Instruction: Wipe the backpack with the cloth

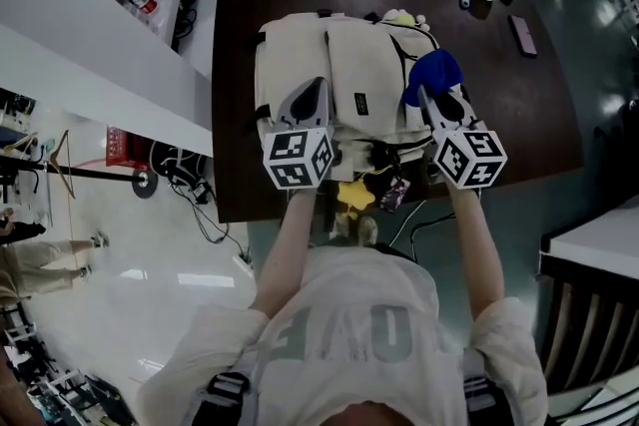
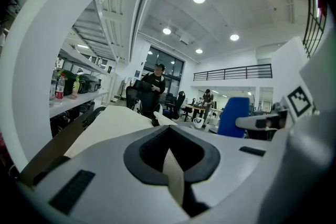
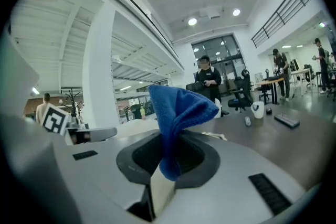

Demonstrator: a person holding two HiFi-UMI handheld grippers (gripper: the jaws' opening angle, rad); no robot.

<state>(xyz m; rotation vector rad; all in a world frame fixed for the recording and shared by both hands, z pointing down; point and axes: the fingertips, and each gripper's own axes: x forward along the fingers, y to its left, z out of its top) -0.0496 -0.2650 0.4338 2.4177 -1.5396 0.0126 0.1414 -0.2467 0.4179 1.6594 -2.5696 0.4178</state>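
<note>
Overhead, the right gripper (image 1: 427, 97) pinches a blue cloth (image 1: 434, 75) over the cream backpack (image 1: 354, 65); the left gripper (image 1: 318, 87) is pressed together, empty

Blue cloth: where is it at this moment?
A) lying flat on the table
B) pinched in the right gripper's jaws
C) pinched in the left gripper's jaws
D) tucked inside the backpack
B: the right gripper view shows the blue cloth pinched between the jaws of the right gripper.
</note>
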